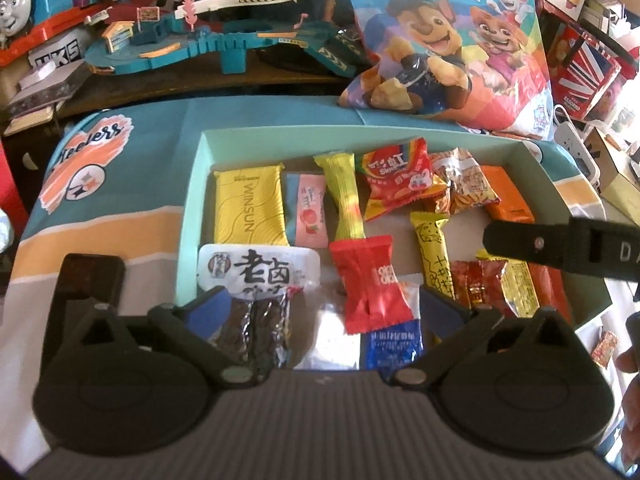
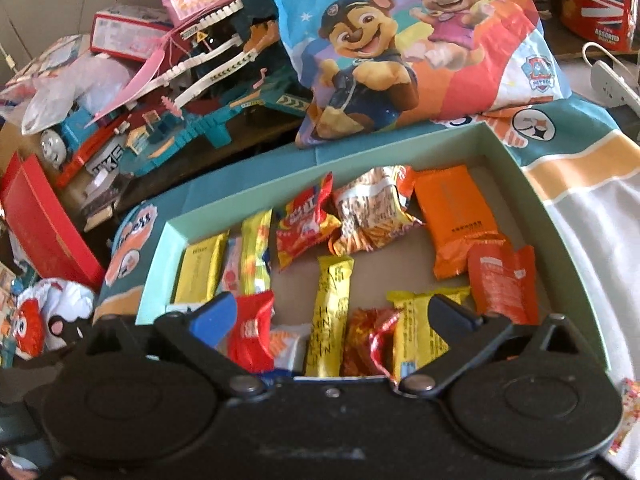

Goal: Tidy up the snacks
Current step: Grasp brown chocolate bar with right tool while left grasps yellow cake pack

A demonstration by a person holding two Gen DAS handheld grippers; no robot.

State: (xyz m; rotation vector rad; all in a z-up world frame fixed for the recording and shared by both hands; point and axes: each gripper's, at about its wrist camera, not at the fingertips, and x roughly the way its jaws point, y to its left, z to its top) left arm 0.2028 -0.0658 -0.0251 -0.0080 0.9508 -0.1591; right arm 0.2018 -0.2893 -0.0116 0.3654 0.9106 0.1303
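The left hand-held gripper [image 1: 316, 312] is hanging over the near end of the pale green box [image 1: 192, 208] with its jaws standing wide and nothing between the pads. The right hand-held gripper [image 2: 340, 316] is doing the same over the other side of the box, also wide and empty. Both are pointing steeply down, probably so that a packet can be taken from above.

The snacks are lying flat inside the box, in loose rows. Just ahead of the left hand-held gripper, a red candy packet [image 1: 370, 284] is lying over a white and blue packet [image 1: 394, 344], and a dark braised snack [image 1: 256, 304] is sitting close to its left finger. Farther ahead, the yellow wafer packet [image 1: 248, 204] is lying beside the box wall. Ahead of the right hand-held gripper, a yellow bar [image 2: 330, 316] and an orange packet [image 2: 452, 216] are lying.

I judge that the sorting is almost complete, as most packets are already lying side by side.

Beyond the box, a large cartoon bag [image 2: 400, 48] is leaning, and to its left a toy track set [image 1: 192, 40] is crowding the bench. In the left wrist view, the finger of the right hand-held gripper is crossing over the right-hand snacks, so the two tools could get in each other's way.
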